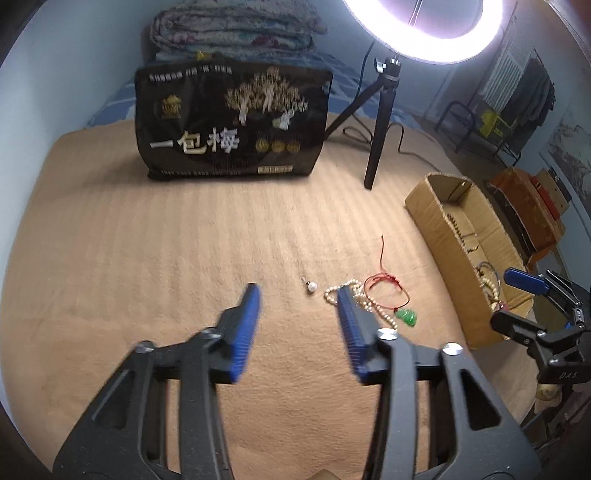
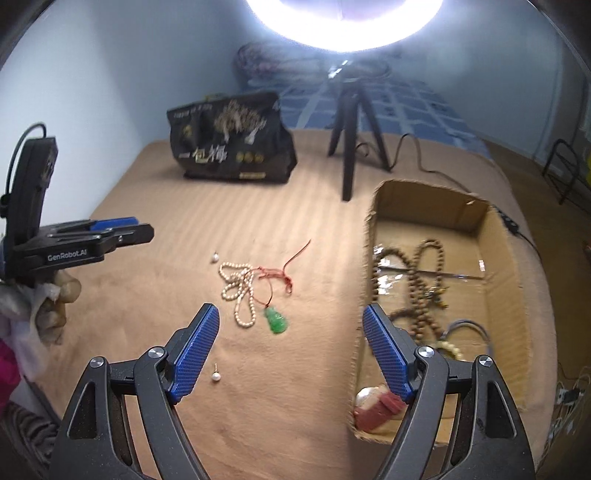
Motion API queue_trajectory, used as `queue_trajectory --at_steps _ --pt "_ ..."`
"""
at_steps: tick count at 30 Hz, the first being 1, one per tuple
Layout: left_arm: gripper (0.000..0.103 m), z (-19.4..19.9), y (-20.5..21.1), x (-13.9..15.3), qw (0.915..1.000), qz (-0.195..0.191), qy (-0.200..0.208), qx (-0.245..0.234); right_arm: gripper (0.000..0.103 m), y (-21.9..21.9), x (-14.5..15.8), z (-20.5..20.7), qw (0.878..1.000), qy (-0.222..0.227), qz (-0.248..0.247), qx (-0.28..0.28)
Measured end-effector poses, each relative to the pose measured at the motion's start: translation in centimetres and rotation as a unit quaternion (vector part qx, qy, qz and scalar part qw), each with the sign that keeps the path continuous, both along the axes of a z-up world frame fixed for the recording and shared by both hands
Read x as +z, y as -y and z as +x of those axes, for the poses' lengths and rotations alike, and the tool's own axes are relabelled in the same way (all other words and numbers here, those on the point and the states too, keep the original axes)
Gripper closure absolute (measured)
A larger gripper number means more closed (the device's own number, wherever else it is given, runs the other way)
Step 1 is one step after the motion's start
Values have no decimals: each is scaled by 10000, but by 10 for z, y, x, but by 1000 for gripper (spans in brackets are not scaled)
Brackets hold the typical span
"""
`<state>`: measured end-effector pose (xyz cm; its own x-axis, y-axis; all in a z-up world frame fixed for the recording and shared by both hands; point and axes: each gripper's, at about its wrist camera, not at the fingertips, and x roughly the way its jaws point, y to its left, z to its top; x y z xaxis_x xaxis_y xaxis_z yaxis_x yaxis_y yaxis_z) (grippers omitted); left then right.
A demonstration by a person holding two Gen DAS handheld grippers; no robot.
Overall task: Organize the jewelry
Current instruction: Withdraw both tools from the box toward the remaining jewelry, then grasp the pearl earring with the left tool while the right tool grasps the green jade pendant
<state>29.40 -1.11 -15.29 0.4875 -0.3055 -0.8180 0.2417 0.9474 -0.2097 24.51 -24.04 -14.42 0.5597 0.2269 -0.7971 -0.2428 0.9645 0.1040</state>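
Note:
A pearl necklace (image 2: 239, 291) lies on the tan bedcover, tangled with a red cord carrying a green jade pendant (image 2: 275, 320). One pearl earring (image 2: 215, 376) lies near me, another (image 2: 214, 257) farther off. In the left wrist view the necklace (image 1: 351, 291), pendant (image 1: 406, 316) and one earring (image 1: 311, 286) show. My left gripper (image 1: 297, 293) is open and empty, just short of the earring and necklace. My right gripper (image 2: 290, 314) is open and empty, above the bedcover beside the cardboard box (image 2: 502, 236), which holds wooden bead strings (image 2: 421, 273) and bracelets.
A black printed bag (image 1: 232, 122) stands at the back. A ring light on a tripod (image 1: 380, 122) stands behind the box, with a cable trailing right. Folded quilts (image 1: 236, 29) lie behind. The box (image 1: 436, 221) sits by the right bed edge.

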Motion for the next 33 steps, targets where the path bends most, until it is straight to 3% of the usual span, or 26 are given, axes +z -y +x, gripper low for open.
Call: queue_trajectory --at_steps 4,6,12,15,21,33 --pt "66 6 1 -11 9999 -12 -74 -105 29 -16 -17 10 9995 -167 -201 175" --pt "72 11 2 -17 9998 -51 -136 -141 43 -22 -25 15 9988 -324 -249 275" --pt "75 22 9 -38 9990 -71 -308 -329 65 -39 -49 25 9950 -664 -587 468" --pt "81 25 15 -46 9985 -48 -362 -414 68 -45 -58 30 9932 -771 -710 508" --pt "81 34 23 -59 9978 -69 -436 -494 74 -50 -69 38 9912 -853 -853 545" --pt "86 41 33 -78 9968 4 -506 -620 74 -50 -84 51 9899 -1012 -836 539"
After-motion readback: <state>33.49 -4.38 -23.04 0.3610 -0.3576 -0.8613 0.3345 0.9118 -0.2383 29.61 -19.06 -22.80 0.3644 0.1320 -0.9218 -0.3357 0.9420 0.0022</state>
